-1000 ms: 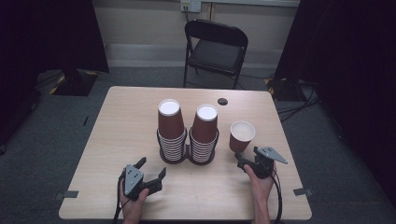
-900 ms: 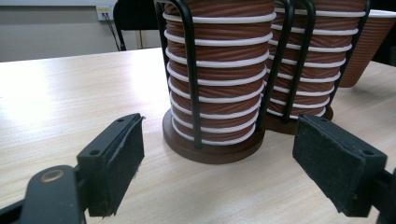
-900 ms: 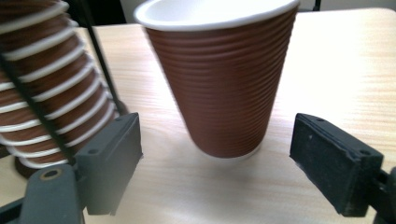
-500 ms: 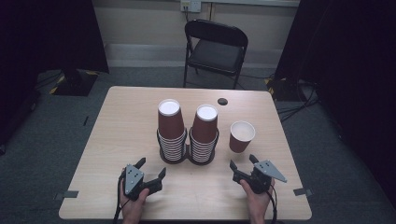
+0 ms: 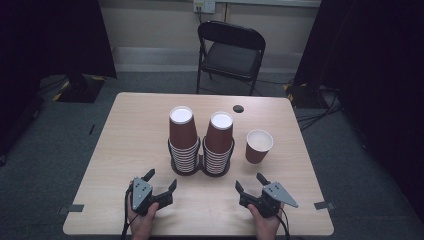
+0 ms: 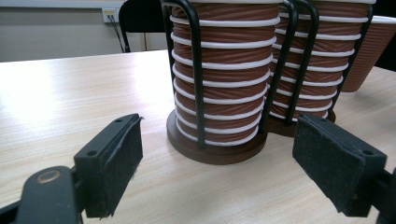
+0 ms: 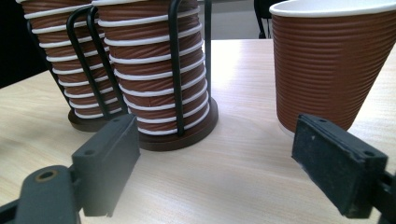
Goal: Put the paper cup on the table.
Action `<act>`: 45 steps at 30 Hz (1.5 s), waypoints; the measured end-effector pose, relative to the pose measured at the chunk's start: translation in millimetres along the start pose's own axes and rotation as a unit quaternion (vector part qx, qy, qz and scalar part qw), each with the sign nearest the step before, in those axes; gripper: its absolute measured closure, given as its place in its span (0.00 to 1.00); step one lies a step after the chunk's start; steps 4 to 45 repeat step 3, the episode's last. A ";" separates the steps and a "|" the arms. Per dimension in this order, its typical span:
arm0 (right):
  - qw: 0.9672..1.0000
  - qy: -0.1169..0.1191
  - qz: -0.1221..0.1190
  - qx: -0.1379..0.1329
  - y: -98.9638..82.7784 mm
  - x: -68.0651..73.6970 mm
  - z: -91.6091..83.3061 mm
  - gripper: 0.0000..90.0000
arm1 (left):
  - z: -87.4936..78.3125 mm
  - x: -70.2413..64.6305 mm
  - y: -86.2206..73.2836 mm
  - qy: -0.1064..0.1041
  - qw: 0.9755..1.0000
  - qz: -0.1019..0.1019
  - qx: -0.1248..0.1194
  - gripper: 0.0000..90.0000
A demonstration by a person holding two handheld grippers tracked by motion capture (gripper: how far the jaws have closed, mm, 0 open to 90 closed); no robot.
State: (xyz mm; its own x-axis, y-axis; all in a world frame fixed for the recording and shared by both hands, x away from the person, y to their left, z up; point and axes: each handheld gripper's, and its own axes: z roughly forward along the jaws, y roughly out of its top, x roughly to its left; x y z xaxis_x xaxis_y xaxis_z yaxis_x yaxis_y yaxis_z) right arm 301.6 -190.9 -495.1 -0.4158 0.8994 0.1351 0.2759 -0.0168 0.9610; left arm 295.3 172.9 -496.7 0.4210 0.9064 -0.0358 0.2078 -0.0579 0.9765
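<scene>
My right gripper (image 5: 251, 184) sits open and empty, jaws just widened, near the table's front edge. The loose cup (image 5: 259, 146) stands upright beyond it, right of the rack (image 5: 201, 167). Risk: a careless reach could tip the cup.

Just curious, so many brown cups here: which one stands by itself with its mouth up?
The lone cup, right of the wire holder, stands open end up on the table. The others sit upside down in two stacks.
</scene>
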 end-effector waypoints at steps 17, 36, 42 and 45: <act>1.000 0.000 -0.001 -0.002 0.1 -0.9 0.3 0.15 | -0.1 -0.2 0.0 -0.001 1.000 0.004 0.001 0.18; 1.000 0.000 -0.001 -0.002 0.1 -0.9 0.3 0.15 | -0.1 -0.2 0.0 -0.001 1.000 0.004 0.001 0.18; 1.000 0.000 -0.001 -0.002 0.1 -0.9 0.3 0.15 | -0.1 -0.2 0.0 -0.001 1.000 0.004 0.001 0.18; 1.000 0.000 -0.001 -0.002 0.1 -0.9 0.3 0.15 | -0.1 -0.2 0.0 -0.001 1.000 0.004 0.001 0.18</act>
